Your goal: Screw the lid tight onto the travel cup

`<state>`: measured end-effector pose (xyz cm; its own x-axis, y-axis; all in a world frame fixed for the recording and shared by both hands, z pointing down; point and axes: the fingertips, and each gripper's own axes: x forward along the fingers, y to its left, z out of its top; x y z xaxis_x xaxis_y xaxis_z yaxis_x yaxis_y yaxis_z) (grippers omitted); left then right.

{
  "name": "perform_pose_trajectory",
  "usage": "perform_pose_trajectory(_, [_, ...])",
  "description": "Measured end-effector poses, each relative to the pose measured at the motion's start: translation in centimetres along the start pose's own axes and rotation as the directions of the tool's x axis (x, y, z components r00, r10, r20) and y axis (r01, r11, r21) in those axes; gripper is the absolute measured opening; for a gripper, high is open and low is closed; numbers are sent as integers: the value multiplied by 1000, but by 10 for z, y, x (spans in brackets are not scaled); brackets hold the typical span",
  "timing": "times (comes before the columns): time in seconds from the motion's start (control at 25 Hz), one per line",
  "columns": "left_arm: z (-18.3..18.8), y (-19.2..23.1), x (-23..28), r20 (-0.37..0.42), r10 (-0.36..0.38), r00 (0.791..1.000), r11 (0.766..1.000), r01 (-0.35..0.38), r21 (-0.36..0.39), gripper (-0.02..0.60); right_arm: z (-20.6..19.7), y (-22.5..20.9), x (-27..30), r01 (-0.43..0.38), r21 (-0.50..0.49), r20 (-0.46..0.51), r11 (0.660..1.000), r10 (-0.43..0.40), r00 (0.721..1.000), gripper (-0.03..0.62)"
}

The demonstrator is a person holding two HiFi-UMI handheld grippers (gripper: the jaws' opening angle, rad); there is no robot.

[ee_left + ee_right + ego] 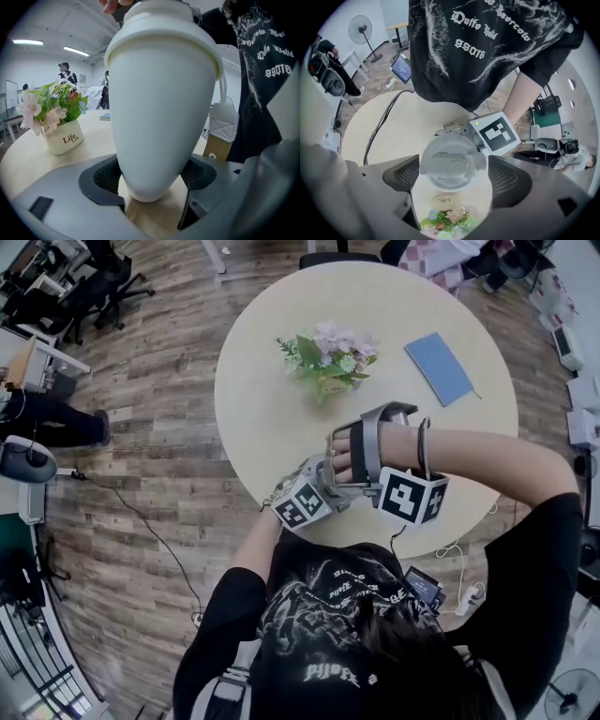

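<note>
Person (323, 634): dark hair and a black printed shirt fill the bottom of the head view; both forearms reach to the near edge of the desk.
Left hand-held gripper (152, 177): clenched on the narrow lower end of the cup, with a dark ribbed pad pressed against each side.
Cup (164, 103): white, widening upward and standing upright in the grip, just in front of the person's chest over the desk's near edge. In the head view it is hidden under the hands and grippers.
Strap (223, 129): white and tan, hanging beside the cup.
Lid (452, 161): pale grey and round, with a flip tab, sitting on top of the cup.
Right hand-held gripper (453, 174): comes at the lid from above, its jaws closed on the rim.
Desk (272, 418): round, with a pale top.
Flower pot (328, 362): white, holding pink blooms and green leaves, near the desk's middle and well apart from the cup.
Notebook (439, 367): blue, lying flat to the right of the flowers.
</note>
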<state>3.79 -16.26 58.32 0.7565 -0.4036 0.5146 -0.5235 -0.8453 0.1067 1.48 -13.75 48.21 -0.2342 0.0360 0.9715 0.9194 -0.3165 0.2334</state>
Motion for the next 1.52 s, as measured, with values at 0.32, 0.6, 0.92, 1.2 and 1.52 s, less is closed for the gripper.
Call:
perform_pose_trajectory(0.32, [-4,3,2,-11,18,1000,1000,-18,6,399,-3,-2,10,19,-14,2,1000,-19,1000,451])
perform_pose_trajectory(0.6, [-5,3,2,-11,30,999,1000,-30,-3,399,-2,-4,11,6,242,19,970,-11,1000,451])
perform_pose_trajectory(0.92, [-5,5,4,-4,37,999,999,-37,-13,399,-5,-11,11,41,586,27,809,-70,997,451])
perform_pose_trajectory(1.2, [-9,5,4,-31,34,999,999,-34,-16,399,-8,-17,11,78,768,2,635,-125,992,451])
perform_pose_trajectory(1.52, [-11,5,5,-14,27,1000,1000,-27,-13,399,-13,-20,13,136,921,-77,366,-170,982,451])
